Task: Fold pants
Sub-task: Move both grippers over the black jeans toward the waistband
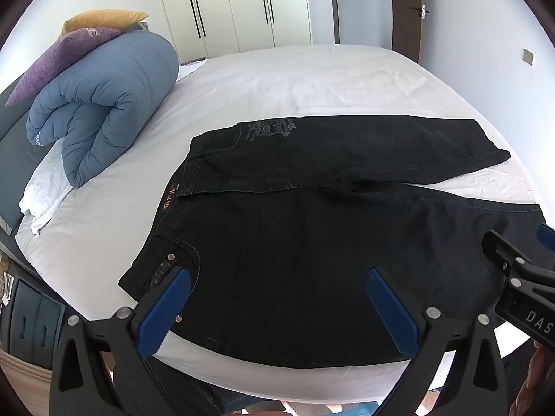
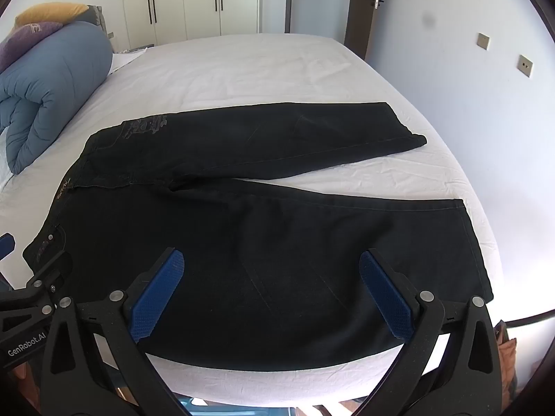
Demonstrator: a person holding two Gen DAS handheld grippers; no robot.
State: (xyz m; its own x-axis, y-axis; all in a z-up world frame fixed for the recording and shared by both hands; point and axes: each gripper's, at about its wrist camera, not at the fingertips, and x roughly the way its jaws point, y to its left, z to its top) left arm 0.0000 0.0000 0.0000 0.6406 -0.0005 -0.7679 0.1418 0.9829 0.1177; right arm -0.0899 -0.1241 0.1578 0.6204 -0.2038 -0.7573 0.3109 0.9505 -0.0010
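Black pants point(image 1: 295, 228) lie flat on the white bed point(image 1: 295, 79), waistband to the left, both legs spread out to the right. They also show in the right wrist view point(image 2: 263, 235). My left gripper point(image 1: 277, 308) is open and empty, hovering above the near hip and pocket area. My right gripper point(image 2: 270, 294) is open and empty above the near leg, close to the bed's front edge. The right gripper's body shows at the right edge of the left wrist view point(image 1: 520, 277).
A rolled blue duvet point(image 1: 104, 104) with purple and yellow pillows point(image 1: 59, 59) lies at the bed's left end. White wardrobes point(image 1: 236, 7) and a door stand behind the bed. The white bed point(image 2: 260, 69) has a wall along its right side.
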